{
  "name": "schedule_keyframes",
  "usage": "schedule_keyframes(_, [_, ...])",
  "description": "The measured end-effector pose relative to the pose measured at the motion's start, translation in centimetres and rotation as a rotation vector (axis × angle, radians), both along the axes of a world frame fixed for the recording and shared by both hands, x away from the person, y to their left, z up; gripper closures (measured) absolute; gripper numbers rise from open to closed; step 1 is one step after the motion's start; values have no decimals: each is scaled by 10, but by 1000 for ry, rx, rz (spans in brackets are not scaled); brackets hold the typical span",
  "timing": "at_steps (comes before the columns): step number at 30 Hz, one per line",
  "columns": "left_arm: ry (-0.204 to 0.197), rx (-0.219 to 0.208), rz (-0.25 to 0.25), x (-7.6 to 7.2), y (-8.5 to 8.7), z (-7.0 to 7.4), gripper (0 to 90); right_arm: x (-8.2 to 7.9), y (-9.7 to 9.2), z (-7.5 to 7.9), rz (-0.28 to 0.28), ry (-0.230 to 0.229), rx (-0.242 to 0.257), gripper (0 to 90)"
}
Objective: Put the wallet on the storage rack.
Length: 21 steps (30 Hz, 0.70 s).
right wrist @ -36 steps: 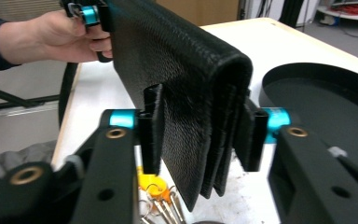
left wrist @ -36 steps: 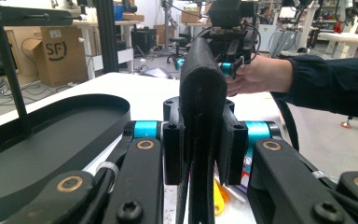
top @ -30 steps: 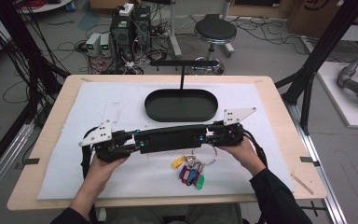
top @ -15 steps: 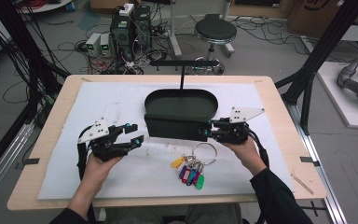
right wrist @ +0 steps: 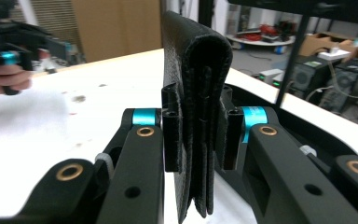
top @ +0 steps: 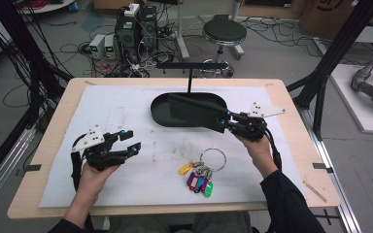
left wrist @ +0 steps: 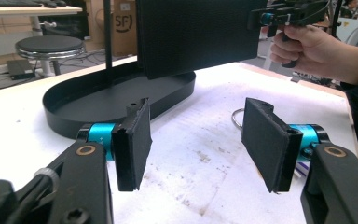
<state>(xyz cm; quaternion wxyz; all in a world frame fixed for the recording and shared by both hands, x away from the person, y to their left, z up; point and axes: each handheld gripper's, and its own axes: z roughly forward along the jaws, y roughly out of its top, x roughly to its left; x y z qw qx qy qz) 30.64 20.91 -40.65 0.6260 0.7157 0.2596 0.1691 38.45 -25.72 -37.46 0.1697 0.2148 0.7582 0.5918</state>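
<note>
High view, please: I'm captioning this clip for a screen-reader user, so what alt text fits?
The right hand-held gripper clamps a folded black wallet above a black oval tray on a white-covered table. The left hand-held gripper sits open and empty to the left, and a key ring with coloured tags lies between the person's hands.

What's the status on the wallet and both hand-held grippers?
Right hand-held gripper shut on the folded black wallet, holding it above the black tray. Left hand-held gripper jaws just opened, nothing between them. Key ring lies clear on the mat.
</note>
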Motion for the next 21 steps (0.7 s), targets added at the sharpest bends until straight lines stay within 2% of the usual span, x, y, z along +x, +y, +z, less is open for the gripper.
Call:
schedule_keyframes(4, [4,2,7,0,3,-1,422,10,-2,-5,-30,16,21,769])
schedule_keyframes(8, [3,10,4,0,3,-2,422,20,2,-4,-52,19,6,769])
schedule_keyframes(11, [0,16,0,-1,2,-2,423,27,8,-1,-50,19,0,769])
schedule_keyframes(12, [2,18,-3,-1,2,-3,423,29,10,0,-53,6,-1,768])
schedule_keyframes(14, [2,20,-3,-1,1,-3,423,34,14,2,-53,19,-8,769])
schedule_keyframes(19, [0,28,-10,-2,1,-3,423,45,24,3,-62,10,-23,769])
schedule_keyframes(21, [0,27,-12,-3,1,-4,424,50,27,1,-60,25,-22,769])
